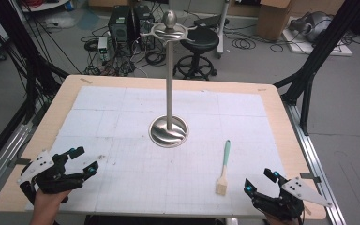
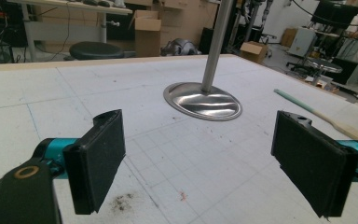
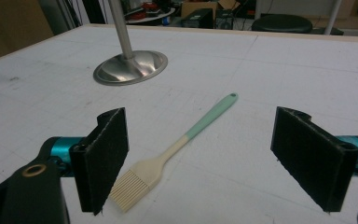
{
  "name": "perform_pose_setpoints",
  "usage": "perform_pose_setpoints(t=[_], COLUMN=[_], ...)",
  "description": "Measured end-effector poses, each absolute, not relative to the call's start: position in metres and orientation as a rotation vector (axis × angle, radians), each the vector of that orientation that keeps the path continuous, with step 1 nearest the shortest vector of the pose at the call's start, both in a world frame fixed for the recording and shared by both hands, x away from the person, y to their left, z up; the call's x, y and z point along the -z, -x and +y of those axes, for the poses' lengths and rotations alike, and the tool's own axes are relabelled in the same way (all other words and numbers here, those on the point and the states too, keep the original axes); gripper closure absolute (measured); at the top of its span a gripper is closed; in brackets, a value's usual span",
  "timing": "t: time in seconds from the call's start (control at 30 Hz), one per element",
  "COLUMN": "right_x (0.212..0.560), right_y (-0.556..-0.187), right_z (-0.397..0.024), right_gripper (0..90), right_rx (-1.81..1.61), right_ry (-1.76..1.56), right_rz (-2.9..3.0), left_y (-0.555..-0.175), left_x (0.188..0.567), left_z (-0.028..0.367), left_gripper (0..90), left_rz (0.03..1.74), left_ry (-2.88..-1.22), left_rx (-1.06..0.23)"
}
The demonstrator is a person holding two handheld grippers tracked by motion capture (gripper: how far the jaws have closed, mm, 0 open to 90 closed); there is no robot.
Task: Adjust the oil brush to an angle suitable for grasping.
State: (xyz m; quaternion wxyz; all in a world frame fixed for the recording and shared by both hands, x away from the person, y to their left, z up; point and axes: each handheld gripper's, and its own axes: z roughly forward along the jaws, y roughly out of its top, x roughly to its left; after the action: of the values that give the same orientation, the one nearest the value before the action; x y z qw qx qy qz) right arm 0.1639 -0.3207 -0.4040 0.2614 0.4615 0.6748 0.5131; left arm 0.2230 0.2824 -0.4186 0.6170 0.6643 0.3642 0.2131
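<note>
Brush (image 1: 223, 168) lies handle-away on the worktop (image 1: 136, 178), bristles just left of our right tool (image 1: 261, 184); both tools gape empty, left tool (image 1: 85, 160) well apart.

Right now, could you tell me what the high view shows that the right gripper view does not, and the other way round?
The high view alone shows the stand's hook ring and knob, the left claw open, and the table's wooden edge. The right gripper view alone shows the brush's individual bristles close up, between its own open jaws. Both share the pastry brush with its green handle, the stand's round base, and the gridded mat.
</note>
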Motion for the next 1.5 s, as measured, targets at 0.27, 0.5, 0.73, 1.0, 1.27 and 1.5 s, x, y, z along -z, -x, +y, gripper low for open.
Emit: perform_pose_setpoints(t=[0.27,0.5,0.73,1.0,1.27,1.5], right_x=[0.406,0.406,0.411,0.427,0.440,0.442], right_y=[-0.166,-0.171,-0.188,-0.210,-0.231,-0.228], right_z=[-0.321,-0.316,-0.295,-0.285,-0.268,-0.255], right_gripper=[21.1,27.3,70.5,89.3,89.2,89.2], right_rx=[-1.368,-1.329,-1.230,-1.107,-1.008,-0.998], right_ry=[-1.278,-1.286,-1.249,-1.274,-1.280,-1.247], right_rz=[1.834,1.865,2.016,2.141,2.264,2.314], left_y=[-0.224,-0.224,-0.223,-0.225,-0.225,-0.225], left_x=[0.419,0.419,0.419,0.420,0.419,0.419], left_z=[0.282,0.281,0.283,0.282,0.286,0.288], left_gripper=[18.6,18.6,18.7,18.8,18.9,19.0], left_rz=[0.852,0.848,0.850,0.848,0.847,0.854], left_ry=[-1.524,-1.520,-1.519,-1.520,-1.514,-1.508], left_rx=[-0.492,-0.475,-0.475,-0.461,-0.459,-0.455])
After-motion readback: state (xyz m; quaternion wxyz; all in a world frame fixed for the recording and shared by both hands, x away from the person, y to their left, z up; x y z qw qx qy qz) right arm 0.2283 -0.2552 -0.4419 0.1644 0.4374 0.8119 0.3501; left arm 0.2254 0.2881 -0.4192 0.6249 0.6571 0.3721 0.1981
